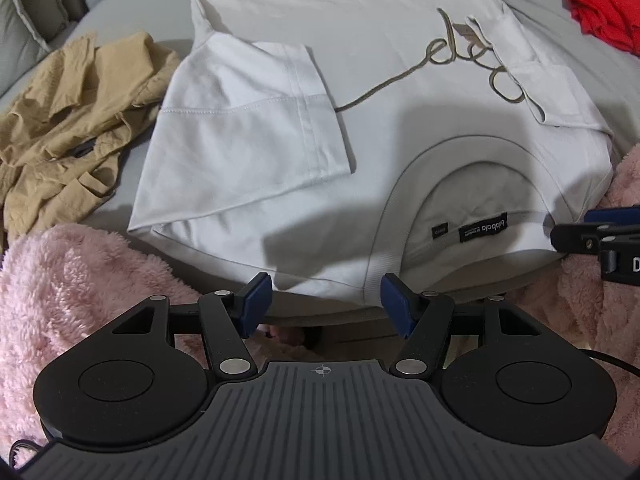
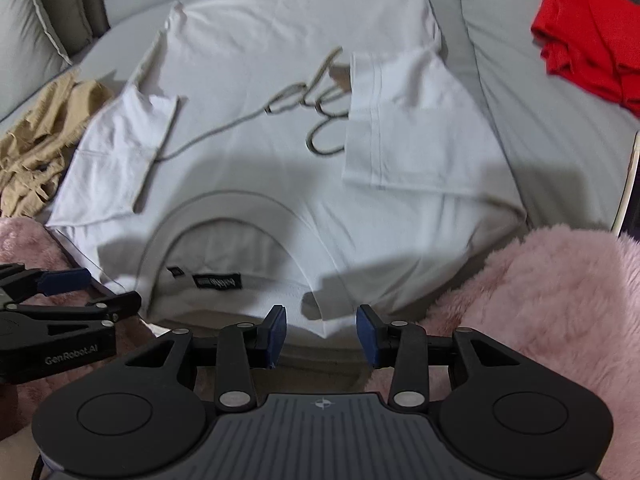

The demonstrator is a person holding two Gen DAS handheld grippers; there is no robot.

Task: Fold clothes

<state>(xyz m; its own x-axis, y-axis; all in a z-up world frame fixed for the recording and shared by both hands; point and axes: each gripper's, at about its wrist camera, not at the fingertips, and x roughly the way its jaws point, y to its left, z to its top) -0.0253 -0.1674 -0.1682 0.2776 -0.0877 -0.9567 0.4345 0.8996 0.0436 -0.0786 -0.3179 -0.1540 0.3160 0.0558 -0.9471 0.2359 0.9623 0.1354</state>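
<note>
Both tools empty: left tool (image 1: 326, 306) wide open, right tool (image 2: 321, 336) partly open over the white T-shirt (image 1: 400, 152) collar edge. Risk: pinching one layer only, dragging the folded sleeves (image 2: 400, 120) ahead askew.

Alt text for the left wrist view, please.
A white T-shirt lies flat on a grey bed, both sleeves folded inward, collar nearest the open, empty left gripper. A tan garment lies left, a red one upper right.

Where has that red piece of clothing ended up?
The red garment lies bunched at the far right of the grey bed in both wrist views, beyond the white T-shirt and apart from it.
</note>
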